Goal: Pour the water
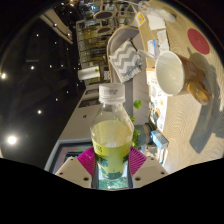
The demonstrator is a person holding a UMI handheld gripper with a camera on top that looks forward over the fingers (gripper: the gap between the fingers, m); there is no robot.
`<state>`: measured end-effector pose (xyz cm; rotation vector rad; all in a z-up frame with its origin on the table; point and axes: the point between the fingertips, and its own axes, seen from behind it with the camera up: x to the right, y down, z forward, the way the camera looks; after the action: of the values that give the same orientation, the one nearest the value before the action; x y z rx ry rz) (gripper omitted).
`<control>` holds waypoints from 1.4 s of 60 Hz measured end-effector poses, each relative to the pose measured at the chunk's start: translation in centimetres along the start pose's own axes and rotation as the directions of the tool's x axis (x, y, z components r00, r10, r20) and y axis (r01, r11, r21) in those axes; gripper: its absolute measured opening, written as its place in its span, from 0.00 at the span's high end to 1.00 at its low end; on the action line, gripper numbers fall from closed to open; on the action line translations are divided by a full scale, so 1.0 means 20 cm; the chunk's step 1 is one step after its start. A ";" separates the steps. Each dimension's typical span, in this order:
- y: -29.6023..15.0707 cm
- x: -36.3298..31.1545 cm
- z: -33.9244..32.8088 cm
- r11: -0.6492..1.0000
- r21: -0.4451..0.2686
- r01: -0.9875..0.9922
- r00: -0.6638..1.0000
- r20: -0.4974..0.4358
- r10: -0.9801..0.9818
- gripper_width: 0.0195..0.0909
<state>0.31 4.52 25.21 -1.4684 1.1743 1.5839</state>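
No text, brand, number or sign can be read. The bottle (112, 135) between the gripper (112, 163) fingers shows no legible label, and the papers and packages at 12 to 2 o'clock beyond it carry only unreadable marks.

The bottle (112, 135) is clear with a white cap and holds pale yellow-green liquid. The gripper (112, 160) fingers carry magenta pads (88, 158). A cream-white cup (170, 72) sits near the table's (172, 125) far edge. A grey-and-white zigzag cloth (125, 57) lies beyond the bottle. The table is light, off-white.
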 end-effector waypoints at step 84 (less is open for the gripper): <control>-1.37 0.61 -0.62 0.053 -0.399 0.915 -0.138 -0.435 -0.890 0.71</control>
<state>28.40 1.95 9.06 -2.0711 0.0590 -0.0375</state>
